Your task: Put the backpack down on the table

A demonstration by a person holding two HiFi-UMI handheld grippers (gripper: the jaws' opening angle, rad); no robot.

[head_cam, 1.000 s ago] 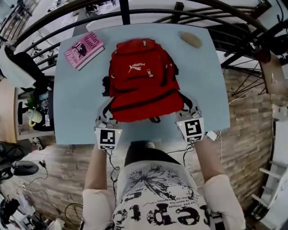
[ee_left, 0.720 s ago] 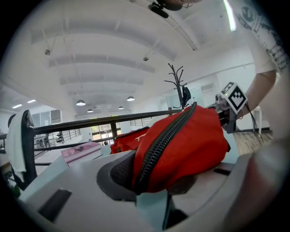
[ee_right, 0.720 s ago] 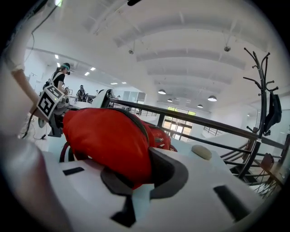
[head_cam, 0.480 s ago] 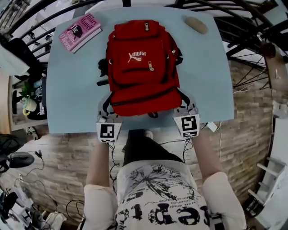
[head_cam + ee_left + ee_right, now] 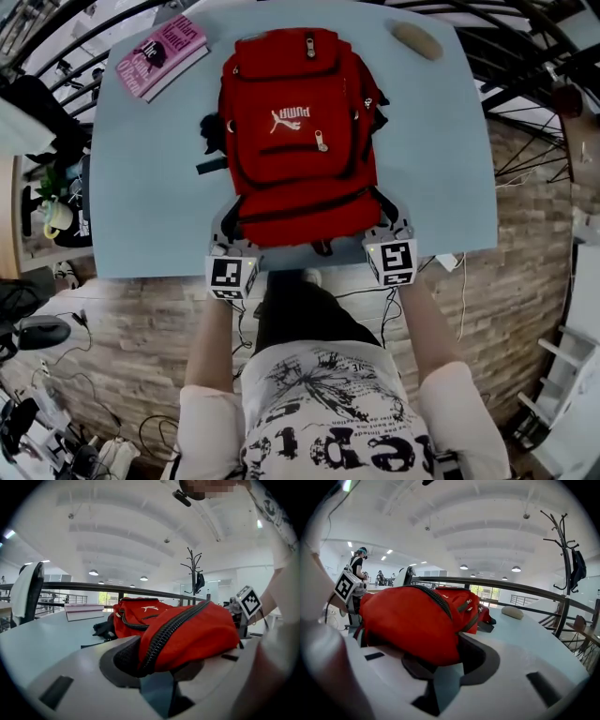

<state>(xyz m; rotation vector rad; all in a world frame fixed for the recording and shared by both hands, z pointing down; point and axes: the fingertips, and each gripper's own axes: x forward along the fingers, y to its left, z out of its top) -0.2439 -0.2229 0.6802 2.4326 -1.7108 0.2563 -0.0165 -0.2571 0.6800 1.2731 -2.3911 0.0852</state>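
A red backpack (image 5: 295, 131) lies flat, front side up, on the light blue table (image 5: 150, 187). My left gripper (image 5: 225, 227) is at its near left bottom corner and my right gripper (image 5: 392, 223) at its near right bottom corner. Both have just been opening their jaws. In the left gripper view the backpack's corner (image 5: 187, 634) drapes loosely over the parted jaws of the left gripper (image 5: 159, 677), with table showing in the gap. In the right gripper view the other corner (image 5: 408, 620) rests the same way across the right gripper (image 5: 440, 667).
A pink book (image 5: 161, 56) lies at the far left corner of the table, and a tan oval object (image 5: 417, 40) at the far right corner. A dark railing (image 5: 501, 585) runs behind the far edge. The table's near edge passes just under both grippers.
The backpack and both grippers have come down onto the table, and the bag now lies flat. The jaws stand a little wider apart than before.
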